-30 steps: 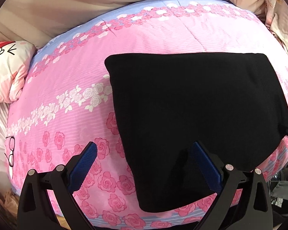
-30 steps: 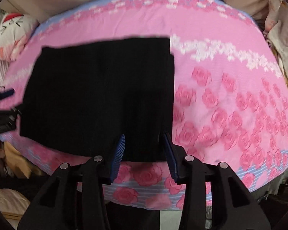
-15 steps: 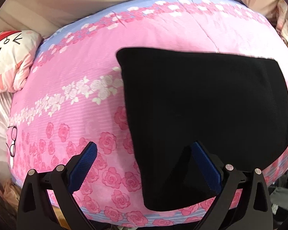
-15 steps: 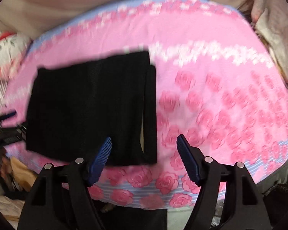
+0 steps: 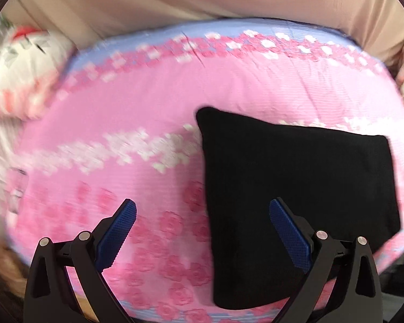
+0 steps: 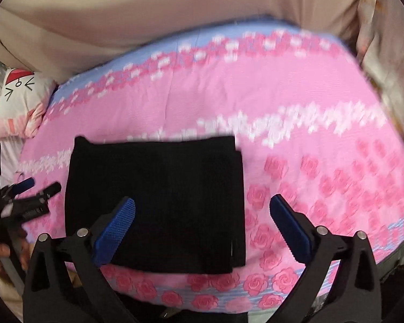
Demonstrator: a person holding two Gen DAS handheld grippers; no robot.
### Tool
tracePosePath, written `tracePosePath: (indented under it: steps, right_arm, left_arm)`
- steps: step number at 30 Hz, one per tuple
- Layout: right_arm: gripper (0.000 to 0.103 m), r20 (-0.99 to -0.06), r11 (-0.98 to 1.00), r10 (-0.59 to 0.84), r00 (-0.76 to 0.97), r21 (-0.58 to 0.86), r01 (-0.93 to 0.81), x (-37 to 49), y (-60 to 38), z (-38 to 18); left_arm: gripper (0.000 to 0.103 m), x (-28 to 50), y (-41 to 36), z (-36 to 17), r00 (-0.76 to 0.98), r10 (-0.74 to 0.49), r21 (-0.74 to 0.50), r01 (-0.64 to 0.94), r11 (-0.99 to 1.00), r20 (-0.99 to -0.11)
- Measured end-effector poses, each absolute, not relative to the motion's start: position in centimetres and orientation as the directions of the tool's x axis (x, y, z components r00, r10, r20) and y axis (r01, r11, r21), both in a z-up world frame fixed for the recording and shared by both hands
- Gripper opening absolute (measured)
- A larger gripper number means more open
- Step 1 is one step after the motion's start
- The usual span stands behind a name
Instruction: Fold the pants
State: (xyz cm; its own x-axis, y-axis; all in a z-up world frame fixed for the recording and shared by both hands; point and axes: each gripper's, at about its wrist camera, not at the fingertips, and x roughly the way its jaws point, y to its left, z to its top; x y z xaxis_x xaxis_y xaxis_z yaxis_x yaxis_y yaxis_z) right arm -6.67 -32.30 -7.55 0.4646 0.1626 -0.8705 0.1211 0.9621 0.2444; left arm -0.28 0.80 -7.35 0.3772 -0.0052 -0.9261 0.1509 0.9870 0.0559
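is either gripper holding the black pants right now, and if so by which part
Nothing is held. The left gripper and right gripper both stand open above the bed, and the folded black pants lie flat on the pink bedspread, free of any pad.

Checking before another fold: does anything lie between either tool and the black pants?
Nothing visible does. The folded pants lie flat on the pink floral bedspread, with the open right tool and open left tool above them, nothing between.
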Motion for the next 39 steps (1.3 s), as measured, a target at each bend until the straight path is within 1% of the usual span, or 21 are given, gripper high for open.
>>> tracePosePath:
  steps: [1,2,3,6,9,12,14,16,20,24,29,33,39]
  right_arm:
    - [0.098,-0.874,0.957,0.193,0.446,0.269,0.113,-6.7,-33.0,-8.6]
    - [0.098,-0.88,0.958,0.19,0.435,0.263,0.115,-6.6,-33.4,-9.2]
    - [0.098,-0.891,0.961,0.183,0.415,0.251,0.115,-6.5,-33.8,-10.0]
    - [0.098,-0.908,0.965,0.178,0.38,0.237,0.113,-6.3,-34.6,-11.3]
    - [0.098,-0.895,0.951,0.242,0.374,0.296,0.092,-6.2,-34.8,-12.1]
    - [0.098,-0.883,0.931,0.309,0.354,0.357,0.078,-5.4,-34.7,-13.3]
    - [0.098,-0.874,0.914,0.357,0.33,0.4,0.072,-4.7,-34.7,-14.4]
    - [0.098,-0.878,0.91,0.367,0.308,0.408,0.076,-4.1,-34.8,-15.2]
    - [0.098,-0.855,0.878,0.438,0.279,0.474,0.071,-3.3,-34.8,-16.4]
    - [0.098,-0.824,0.85,0.485,0.293,0.523,0.064,-3.1,-35.4,-16.6]
    - [0.098,-0.773,0.801,0.55,0.317,0.595,0.06,-3.5,-36.3,-16.8]
    - [0.098,-0.764,0.8,0.553,0.333,0.598,0.042,-3.7,-36.4,-16.7]
    - [0.098,-0.747,0.786,0.569,0.345,0.617,0.04,-3.7,-35.9,-16.9]
  left_arm:
    - [0.098,-0.1,1.3,-8.0,0.343,-0.057,-0.001,0.161,0.987,-0.937]
    - [0.098,0.2,1.7,-9.1,0.294,-0.123,-0.073,0.175,0.982,-0.948]
    - [0.098,0.3,2.0,-9.8,0.268,-0.14,-0.095,0.177,0.98,-0.953]
    - [0.098,0.1,2.2,-10.9,0.254,-0.151,-0.103,0.193,0.976,-0.956]
    - [0.098,0.1,1.6,-11.7,0.239,-0.144,-0.09,0.223,0.971,-0.96]
    - [0.098,0.3,1.4,-12.7,0.205,-0.171,-0.121,0.236,0.964,-0.964]
    - [0.098,0.6,1.5,-13.0,0.192,-0.202,-0.153,0.24,0.959,-0.96]
    - [0.098,1.0,1.7,-13.4,0.171,-0.238,-0.193,0.244,0.95,-0.956]
    - [0.098,1.8,1.8,-14.1,0.136,-0.299,-0.259,0.254,0.932,-0.944]
    - [0.098,2.4,2.4,-14.7,0.122,-0.374,-0.335,0.257,0.906,-0.919]
    - [0.098,2.1,2.5,-14.6,0.125,-0.419,-0.354,0.354,0.866,-0.899]
    - [0.096,2.7,1.6,-14.4,0.122,-0.413,-0.338,0.396,0.854,-0.902]
    - [0.096,3.2,0.9,-14.5,0.114,-0.417,-0.338,0.419,0.843,-0.902]
